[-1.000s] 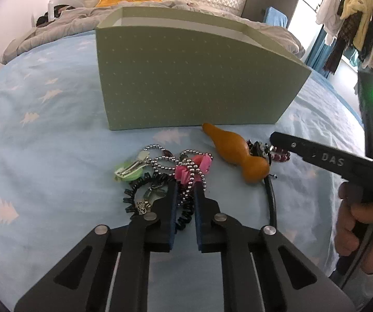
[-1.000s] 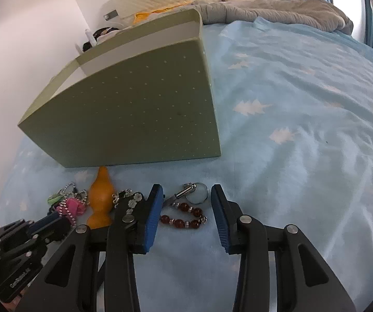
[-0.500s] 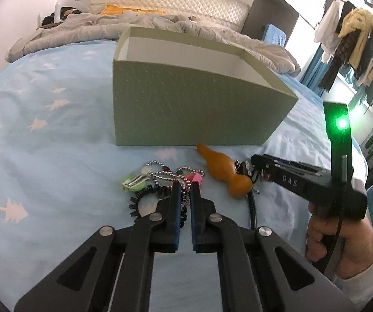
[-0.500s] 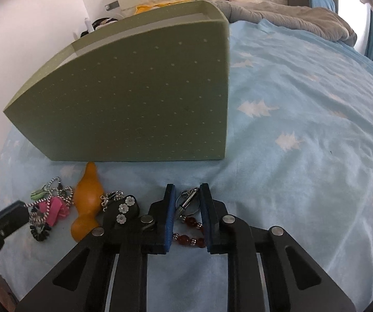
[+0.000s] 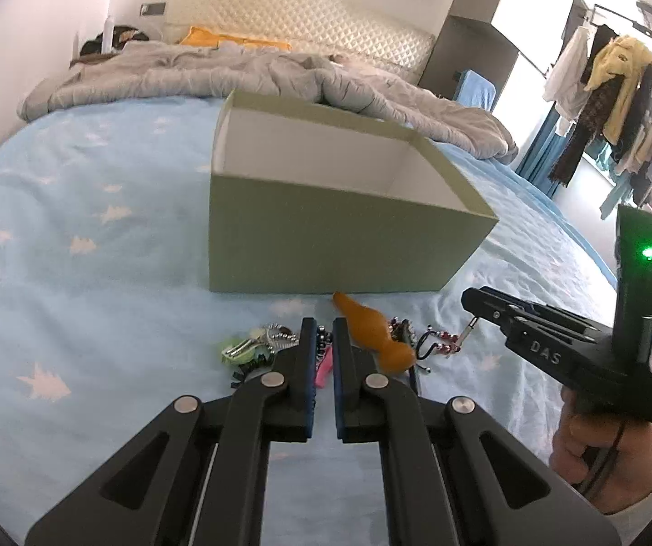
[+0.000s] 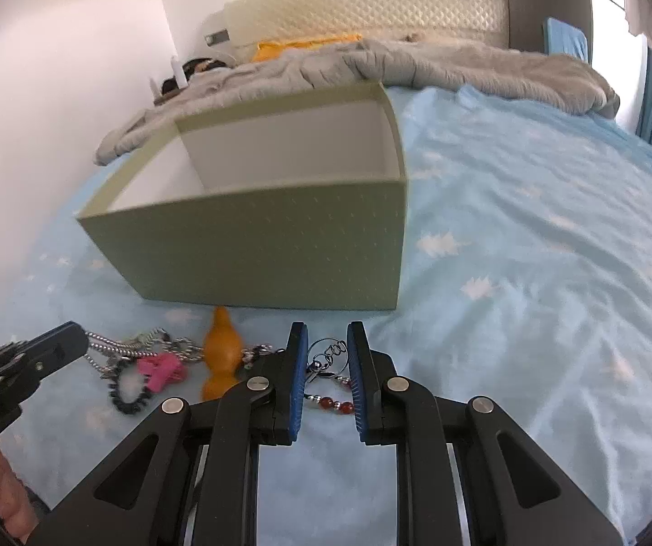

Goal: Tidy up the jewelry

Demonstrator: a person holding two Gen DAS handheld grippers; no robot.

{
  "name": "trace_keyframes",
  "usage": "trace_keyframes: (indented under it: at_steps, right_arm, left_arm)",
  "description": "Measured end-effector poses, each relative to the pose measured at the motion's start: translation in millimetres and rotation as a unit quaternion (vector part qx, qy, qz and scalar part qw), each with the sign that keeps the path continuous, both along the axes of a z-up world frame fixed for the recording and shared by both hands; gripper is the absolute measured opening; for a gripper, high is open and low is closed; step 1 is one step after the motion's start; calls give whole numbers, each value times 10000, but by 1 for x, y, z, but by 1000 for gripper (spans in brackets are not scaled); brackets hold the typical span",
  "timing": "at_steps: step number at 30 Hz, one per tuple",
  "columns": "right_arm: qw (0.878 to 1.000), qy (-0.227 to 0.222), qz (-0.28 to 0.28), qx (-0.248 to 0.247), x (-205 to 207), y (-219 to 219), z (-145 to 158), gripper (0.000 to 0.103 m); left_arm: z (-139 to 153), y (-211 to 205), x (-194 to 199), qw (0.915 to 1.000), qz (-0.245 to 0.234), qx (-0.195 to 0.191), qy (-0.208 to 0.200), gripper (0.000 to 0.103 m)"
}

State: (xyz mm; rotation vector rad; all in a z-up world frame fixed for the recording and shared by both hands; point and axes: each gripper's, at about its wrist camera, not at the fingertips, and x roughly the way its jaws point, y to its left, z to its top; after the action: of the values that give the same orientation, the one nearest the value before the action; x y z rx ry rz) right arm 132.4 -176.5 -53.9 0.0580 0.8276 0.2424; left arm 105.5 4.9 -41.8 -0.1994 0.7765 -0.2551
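My left gripper (image 5: 323, 334) is shut on a silver bead chain (image 6: 114, 348) that carries a pink charm (image 6: 162, 371), raised slightly off the blue bedsheet. In the right wrist view the left gripper (image 6: 69, 341) comes in from the left. My right gripper (image 6: 326, 341) is shut on a key ring with red beads (image 6: 326, 355). The red beads (image 5: 442, 343) dangle from the right gripper (image 5: 473, 302) in the left wrist view. An orange gourd (image 5: 371, 334) lies between the two grippers. Just beyond stands the open green box (image 5: 348, 245), empty as far as I can see.
A green charm (image 5: 244, 350) and a black coil tie (image 6: 126, 398) lie by the chain. A grey quilt (image 5: 235, 77) and headboard lie past the box. Clothes hang on a rack (image 5: 608, 82) at the right. A person's hand (image 5: 599, 450) holds the right gripper.
The right jaws closed onto the key ring with red beads. Both grippers rose with their pieces, so the box's white inside now shows.
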Motion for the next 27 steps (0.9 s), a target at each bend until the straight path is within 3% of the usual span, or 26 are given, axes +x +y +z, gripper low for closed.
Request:
trace_keyframes:
  at_steps: [8,27]
  right_arm:
    - [9996,-271,57,39,-27,1,35,15]
    - [9967,-763,244,131,-19,7,119,15]
  left_arm:
    - [36,2,-10,9994,-1,-22,-334,6]
    - [128,8,2,9952,-123,-13,-973,6]
